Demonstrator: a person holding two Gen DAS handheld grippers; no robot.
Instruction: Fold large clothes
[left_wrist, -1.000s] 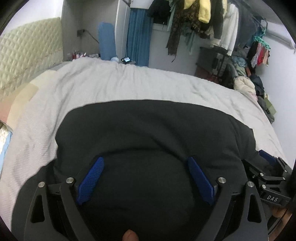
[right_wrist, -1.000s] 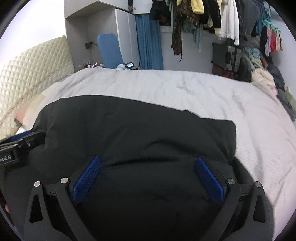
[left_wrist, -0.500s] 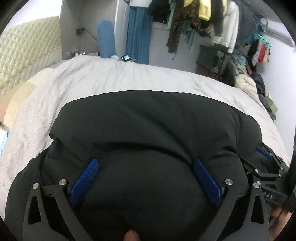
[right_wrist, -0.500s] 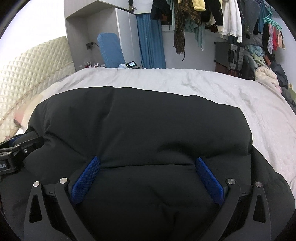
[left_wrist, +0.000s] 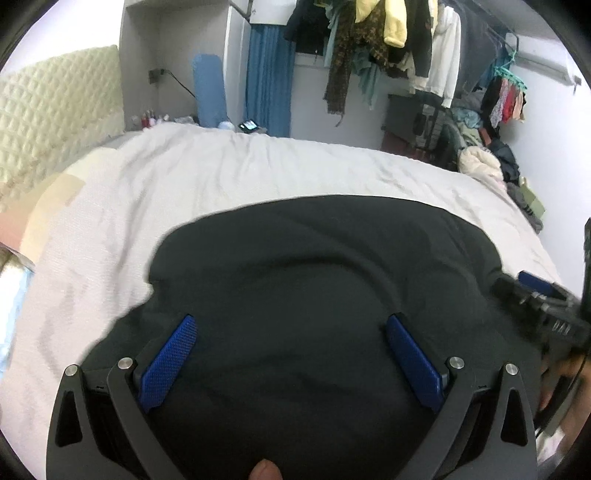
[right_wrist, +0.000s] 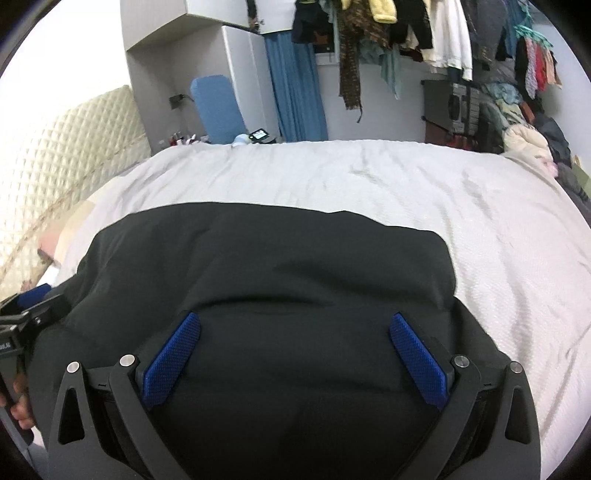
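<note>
A white-covered bed (right_wrist: 388, 192) fills both views, and on its near part lies the black garment (right_wrist: 266, 266), bulky and padded-looking, already doubled into a broad mound whose long axis runs side to side across the near edge of the bed. It lies straight ahead of and beneath both claws, spreading out from under them toward the middle of the bed. The left claw (left_wrist: 291, 354) hangs over the garment's left half and the right claw (right_wrist: 295, 354) over its right half, so neither hand is clearly nearer; each reaches its own end. Both claws are spread wide, the blue pads (left_wrist: 168, 363) standing apart over the cloth and pinching nothing. My reading is that the next fold needs both ends taken together.
</note>
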